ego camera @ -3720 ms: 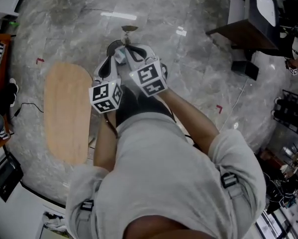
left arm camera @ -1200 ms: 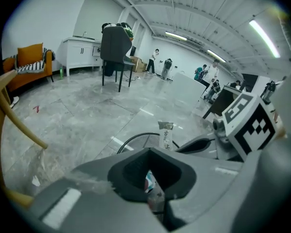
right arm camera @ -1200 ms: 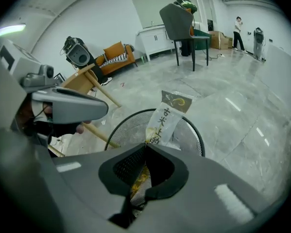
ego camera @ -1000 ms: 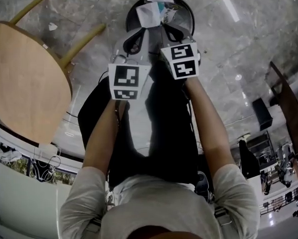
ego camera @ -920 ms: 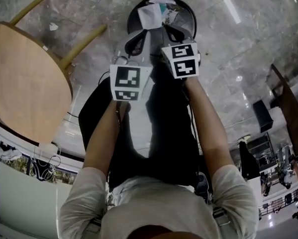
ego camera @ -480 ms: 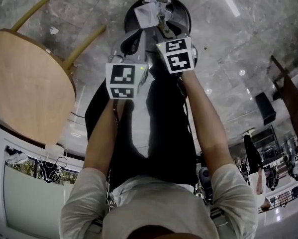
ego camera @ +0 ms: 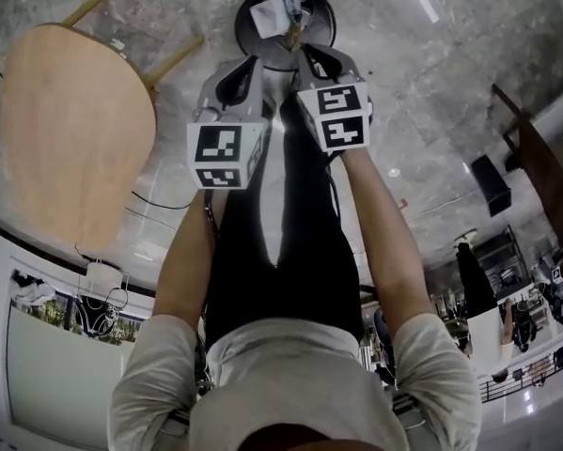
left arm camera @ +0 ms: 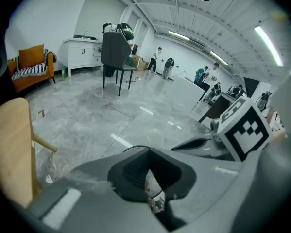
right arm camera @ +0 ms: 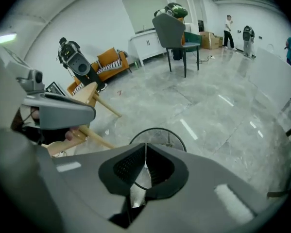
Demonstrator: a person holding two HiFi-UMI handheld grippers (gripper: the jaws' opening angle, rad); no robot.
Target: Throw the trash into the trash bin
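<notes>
The black round trash bin stands on the floor beyond my feet, with white paper and a brown scrap lying inside. Both grippers hang side by side above its near rim. In the head view my left gripper looks shut. The left gripper view shows my left gripper with pads meeting and only bin litter below. My right gripper has just been closing. In its own view my right gripper has its pads together with nothing between them, above the bin.
A wooden table with slanted legs stands left of the bin. The same table fills the left gripper view's left edge. A grey chair, an orange sofa and a camera on a stand are farther off. Polished stone floor surrounds the bin.
Both grippers have risen away from the bin, which now looks smaller and farther. The scrap seen at the right jaws half a second ago now lies in the bin.
</notes>
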